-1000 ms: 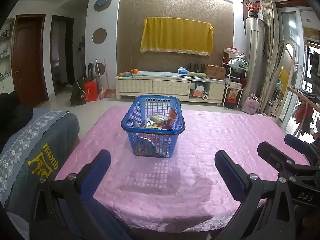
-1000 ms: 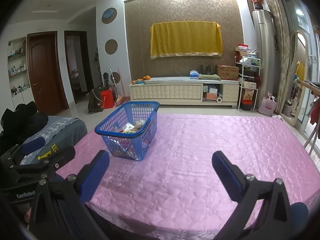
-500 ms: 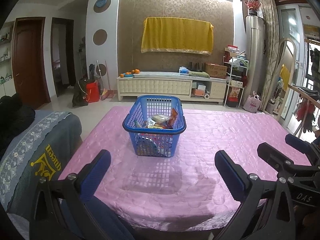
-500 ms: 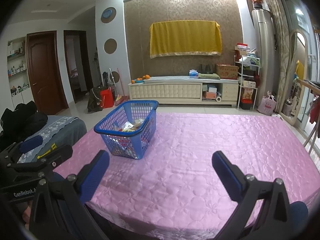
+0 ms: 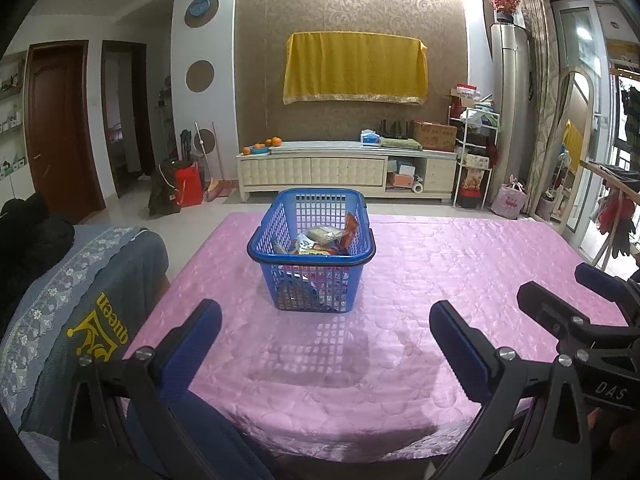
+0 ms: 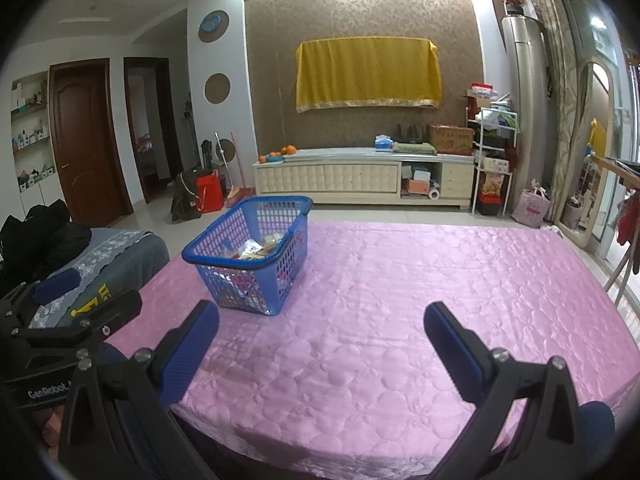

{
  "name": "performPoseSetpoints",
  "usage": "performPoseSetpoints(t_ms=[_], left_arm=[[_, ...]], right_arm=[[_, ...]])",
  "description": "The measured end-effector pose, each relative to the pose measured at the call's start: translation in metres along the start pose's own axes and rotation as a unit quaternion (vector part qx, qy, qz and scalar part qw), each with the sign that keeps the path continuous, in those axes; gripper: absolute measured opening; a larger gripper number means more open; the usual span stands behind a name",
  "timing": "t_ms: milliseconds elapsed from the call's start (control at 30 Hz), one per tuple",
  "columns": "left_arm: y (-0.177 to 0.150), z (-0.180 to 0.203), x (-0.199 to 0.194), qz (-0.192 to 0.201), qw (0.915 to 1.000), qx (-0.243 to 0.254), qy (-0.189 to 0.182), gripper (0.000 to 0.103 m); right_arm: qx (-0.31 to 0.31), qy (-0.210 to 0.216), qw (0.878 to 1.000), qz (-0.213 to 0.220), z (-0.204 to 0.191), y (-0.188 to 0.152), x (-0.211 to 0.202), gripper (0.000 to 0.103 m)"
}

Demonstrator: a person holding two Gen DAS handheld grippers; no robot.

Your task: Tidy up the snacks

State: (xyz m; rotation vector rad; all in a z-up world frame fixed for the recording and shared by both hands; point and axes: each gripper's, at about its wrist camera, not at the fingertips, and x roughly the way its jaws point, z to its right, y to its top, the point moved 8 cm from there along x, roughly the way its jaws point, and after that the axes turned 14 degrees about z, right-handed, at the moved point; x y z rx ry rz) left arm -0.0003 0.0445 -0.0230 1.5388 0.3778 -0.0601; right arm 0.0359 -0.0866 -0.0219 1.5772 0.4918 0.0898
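A blue plastic basket (image 5: 316,276) stands on the pink quilted tablecloth (image 5: 440,272) and holds several snack packets (image 5: 322,238). In the right wrist view the basket (image 6: 256,280) is left of centre, with the snack packets (image 6: 256,249) inside. My left gripper (image 5: 325,330) is open and empty, held at the table's near edge, short of the basket. My right gripper (image 6: 321,330) is open and empty, to the right of the basket. The right gripper shows in the left wrist view (image 5: 576,300), and the left gripper in the right wrist view (image 6: 76,300).
A grey cloth with a yellow print (image 5: 80,300) drapes a chair at the table's left. A cream TV cabinet (image 5: 344,174) stands against the far wall. A shelf rack (image 5: 474,164) and clothes rail (image 5: 616,216) are at the right.
Both views have shifted slightly; the basket sits a touch higher and further right in the left wrist view. Both grippers stay open and empty.
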Motion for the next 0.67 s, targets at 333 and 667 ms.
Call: performPoseSetpoints(t_ms=[333,667], left_arm=[[0.0011,-0.0012,0.0007,0.0,1.0,-0.003,0.0,0.103],[0.0016,-0.0006,0.0004,0.0,1.0,-0.004,-0.004,0.103]], right_arm=[[0.002,0.002,1.0,-0.007,-0.0007,-0.0025,0.002,0.103],[0.003,0.001,1.0,-0.004,0.0,-0.0014,0.0006,0.103]])
